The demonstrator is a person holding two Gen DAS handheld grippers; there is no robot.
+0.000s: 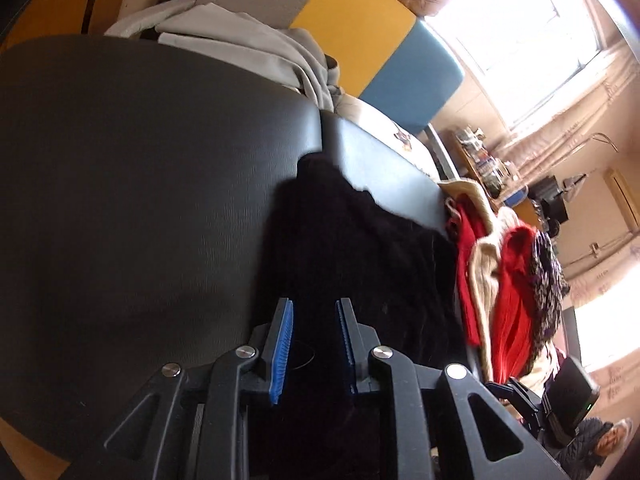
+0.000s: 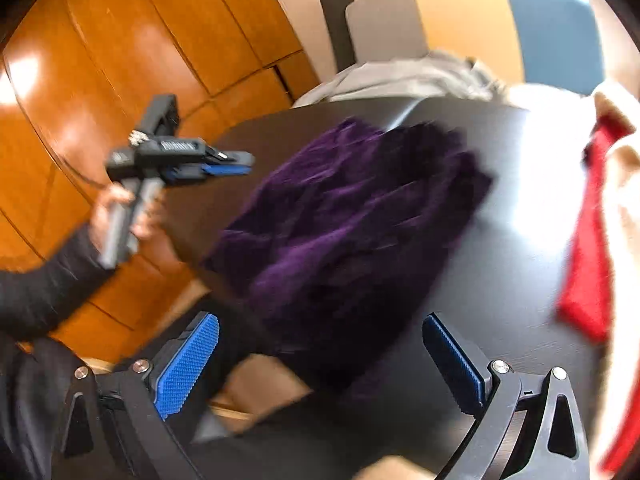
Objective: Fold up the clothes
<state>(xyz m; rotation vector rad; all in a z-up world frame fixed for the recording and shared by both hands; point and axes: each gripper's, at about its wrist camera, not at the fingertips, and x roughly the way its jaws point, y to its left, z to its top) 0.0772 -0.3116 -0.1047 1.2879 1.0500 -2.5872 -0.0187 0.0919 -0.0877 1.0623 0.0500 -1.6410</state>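
A dark purple velvety garment (image 2: 352,216) lies crumpled on the black table (image 2: 500,240); in the left wrist view the same garment (image 1: 360,248) looks almost black. My right gripper (image 2: 320,320) hovers over the garment's near edge, open wide, blue pads (image 2: 188,364) far apart and nothing between them. My left gripper (image 1: 315,304) has a narrow gap between its pads and grips nothing. In the right wrist view the left gripper (image 2: 248,164) hangs beyond the table's left edge, clear of the garment, held by a hand (image 2: 116,216).
A grey garment (image 1: 240,40) lies at the table's far end. A heap of red and cream clothes (image 1: 508,280) sits along the right side. Wooden cupboard doors (image 2: 120,60) stand to the left. Yellow and blue panels (image 1: 360,28) rise behind. A second person (image 1: 600,440) sits low right.
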